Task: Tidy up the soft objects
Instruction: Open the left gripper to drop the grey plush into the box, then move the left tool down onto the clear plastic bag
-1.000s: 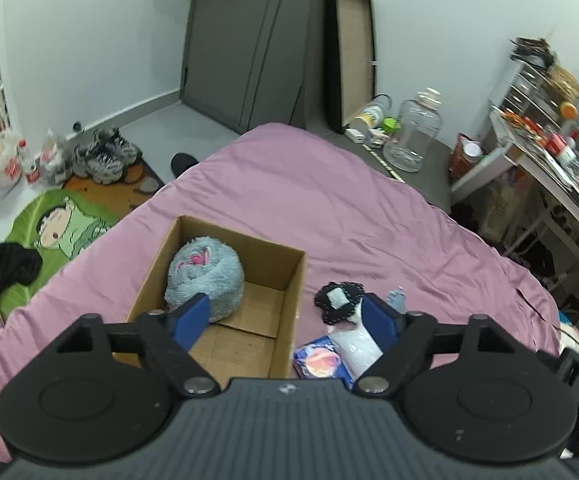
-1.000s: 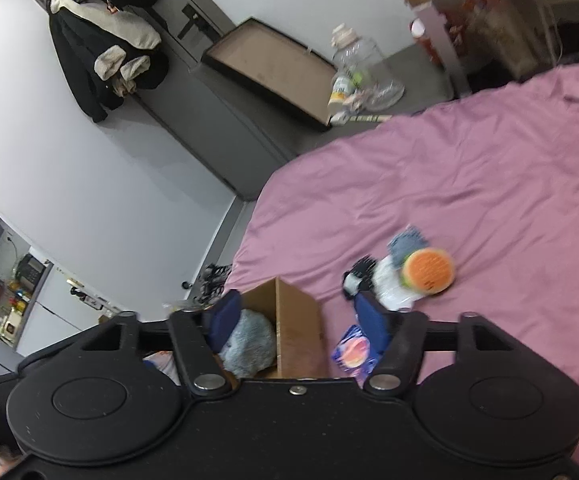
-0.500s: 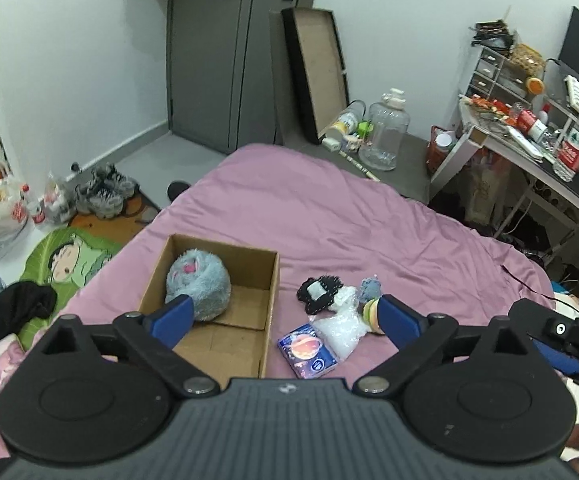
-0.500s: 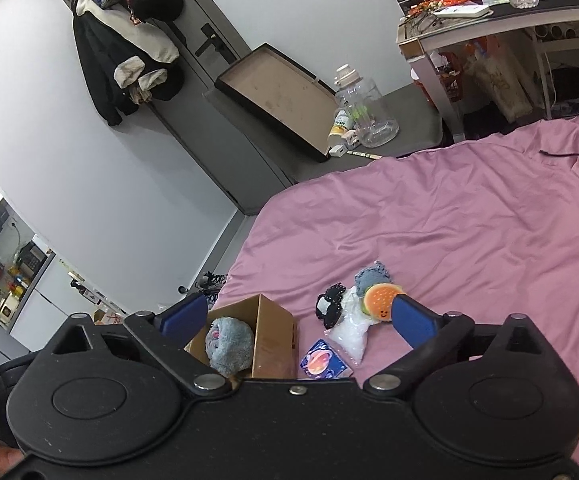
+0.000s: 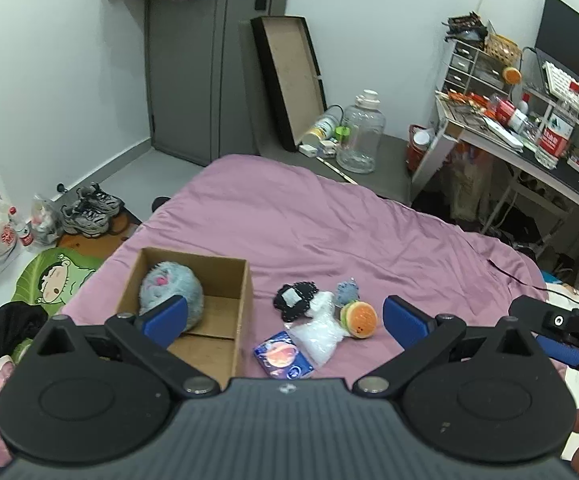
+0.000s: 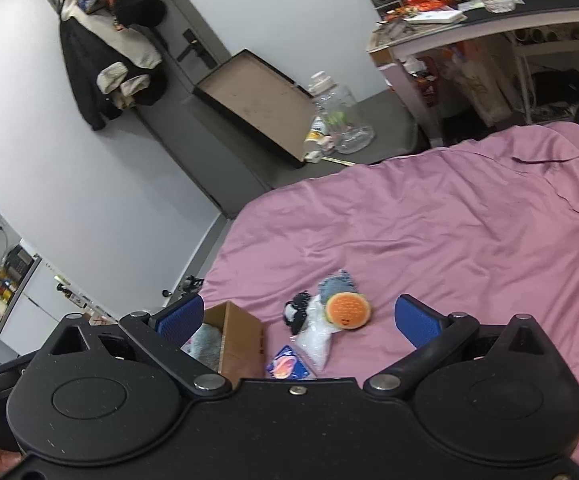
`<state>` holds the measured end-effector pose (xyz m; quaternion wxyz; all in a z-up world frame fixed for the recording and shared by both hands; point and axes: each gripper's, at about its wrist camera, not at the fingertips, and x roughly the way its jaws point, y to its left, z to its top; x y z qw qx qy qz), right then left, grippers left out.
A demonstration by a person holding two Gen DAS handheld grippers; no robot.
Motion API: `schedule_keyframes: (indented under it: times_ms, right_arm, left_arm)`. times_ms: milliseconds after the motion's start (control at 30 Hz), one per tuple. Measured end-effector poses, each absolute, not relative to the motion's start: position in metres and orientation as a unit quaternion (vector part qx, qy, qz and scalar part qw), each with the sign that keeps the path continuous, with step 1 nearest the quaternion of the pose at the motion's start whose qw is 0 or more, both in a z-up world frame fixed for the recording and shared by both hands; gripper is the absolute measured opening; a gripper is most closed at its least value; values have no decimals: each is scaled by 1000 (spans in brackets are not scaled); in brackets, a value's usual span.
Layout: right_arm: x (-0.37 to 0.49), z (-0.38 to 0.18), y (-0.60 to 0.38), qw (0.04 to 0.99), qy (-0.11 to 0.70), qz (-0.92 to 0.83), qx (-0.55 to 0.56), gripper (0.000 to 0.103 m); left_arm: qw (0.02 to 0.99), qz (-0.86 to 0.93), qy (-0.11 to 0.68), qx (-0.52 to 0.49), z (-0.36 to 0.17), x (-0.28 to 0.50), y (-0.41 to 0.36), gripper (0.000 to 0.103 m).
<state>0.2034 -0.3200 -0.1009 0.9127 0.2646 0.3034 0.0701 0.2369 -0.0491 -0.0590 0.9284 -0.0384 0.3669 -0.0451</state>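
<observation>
- The left tongs [image 5: 284,316] are hanging released, blue pads spread wide, with nothing between them; they are hovering above the near edge of the bed [image 5: 329,216].
- The right tongs [image 6: 297,320] are likewise gaping wide and carrying nothing, looking down on the same spot from the right and tilted.
- The cardboard box [image 5: 193,300] is sitting on the bed with its open top up, lying ahead and left of the left tongs; a grey-blue fluffy toy [image 5: 169,292] is already resting in its far left corner.
- The loose soft things are lying in a cluster just right of the box, apart from its wall: a burger toy [image 5: 359,316], a small blue toy [image 5: 347,288] behind it, a black patch [image 5: 295,298], a clear bag [image 5: 319,332] and a blue packet [image 5: 283,358] nearest the tongs.
- In the right wrist view the burger toy [image 6: 347,312] is sitting between the two pads and straight ahead, so I judge the right tongs to be better lined up on it; the left tongs are pointing closer to the blue packet and the bag.
- The burger toy is looking round, with no clear long axis, so approach angle is probably mattering little.
- The carry, as I judge it, is running leftwards from the cluster over the box's right wall.
</observation>
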Motion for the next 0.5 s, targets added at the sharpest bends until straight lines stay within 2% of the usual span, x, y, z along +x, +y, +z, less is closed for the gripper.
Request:
schedule_keyframes:
  times_ms: [500]
  right_arm:
    - [225,-132,-351,899,332,39,282,103]
  left_arm:
    - [919,-49,392,-17,-97,267,-82,103]
